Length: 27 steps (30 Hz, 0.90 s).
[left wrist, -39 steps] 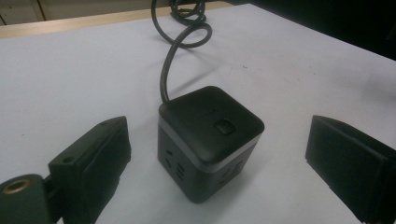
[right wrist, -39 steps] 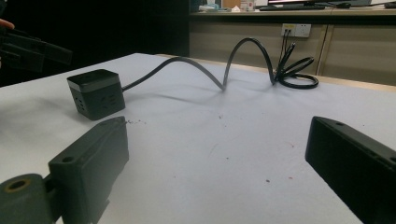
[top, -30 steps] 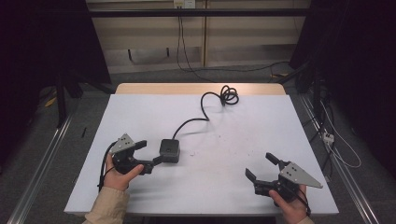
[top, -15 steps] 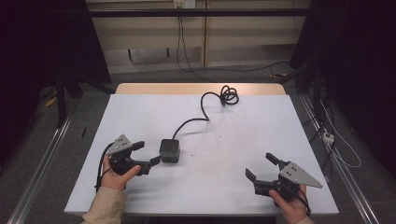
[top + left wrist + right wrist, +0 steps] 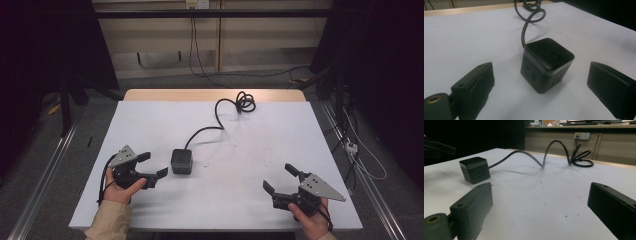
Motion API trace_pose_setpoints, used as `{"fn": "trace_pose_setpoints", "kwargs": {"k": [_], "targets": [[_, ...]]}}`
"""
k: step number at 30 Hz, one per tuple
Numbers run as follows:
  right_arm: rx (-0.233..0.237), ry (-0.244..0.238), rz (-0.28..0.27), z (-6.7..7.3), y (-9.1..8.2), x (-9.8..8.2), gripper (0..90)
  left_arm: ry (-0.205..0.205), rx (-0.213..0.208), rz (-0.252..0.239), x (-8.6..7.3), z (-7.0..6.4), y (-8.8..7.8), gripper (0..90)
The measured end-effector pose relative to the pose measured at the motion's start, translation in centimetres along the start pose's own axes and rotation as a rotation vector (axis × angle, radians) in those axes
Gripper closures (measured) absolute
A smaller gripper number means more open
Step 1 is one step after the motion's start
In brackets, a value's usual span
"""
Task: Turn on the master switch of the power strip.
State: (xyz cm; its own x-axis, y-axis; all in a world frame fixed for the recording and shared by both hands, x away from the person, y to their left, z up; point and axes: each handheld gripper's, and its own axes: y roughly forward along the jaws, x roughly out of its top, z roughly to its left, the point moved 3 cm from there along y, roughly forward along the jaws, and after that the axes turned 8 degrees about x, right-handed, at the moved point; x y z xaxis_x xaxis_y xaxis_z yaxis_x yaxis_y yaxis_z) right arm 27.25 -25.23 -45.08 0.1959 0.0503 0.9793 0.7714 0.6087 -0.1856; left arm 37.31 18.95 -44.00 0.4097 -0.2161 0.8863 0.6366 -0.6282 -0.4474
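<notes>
- Right gripper [image 5: 281, 182], lower right of the high view, jaws spread, idle
- Left gripper [image 5: 151, 165], lower left, jaws spread toward the black cube power socket [image 5: 181, 161] at centre-left, likely lined up for grasping
- Its black cable [image 5: 220, 120] coils toward the upper centre
</notes>
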Motion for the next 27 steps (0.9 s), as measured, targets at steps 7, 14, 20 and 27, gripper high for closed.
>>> {"fn": "trace_pose_setpoints", "kwargs": {"k": [7,14,20,27], "targets": [[-0.002,0.003,-0.001,0.0,-0.1,0.0,5.6,0.000,0.005,-0.001,-0.2,0.4,-0.3,6.9],[-0.003,0.001,-0.001,0.0,-0.1,0.0,5.6,0.000,0.011,-0.002,-0.4,0.8,-0.7,6.9],[-0.004,0.003,-0.001,0.0,-0.1,0.0,5.6,-0.005,0.015,-0.003,-0.6,1.1,-0.9,6.9],[-0.007,0.004,0.001,-0.1,-0.1,0.0,5.6,-0.006,0.014,-0.001,-0.9,1.4,-1.3,6.9]]}}
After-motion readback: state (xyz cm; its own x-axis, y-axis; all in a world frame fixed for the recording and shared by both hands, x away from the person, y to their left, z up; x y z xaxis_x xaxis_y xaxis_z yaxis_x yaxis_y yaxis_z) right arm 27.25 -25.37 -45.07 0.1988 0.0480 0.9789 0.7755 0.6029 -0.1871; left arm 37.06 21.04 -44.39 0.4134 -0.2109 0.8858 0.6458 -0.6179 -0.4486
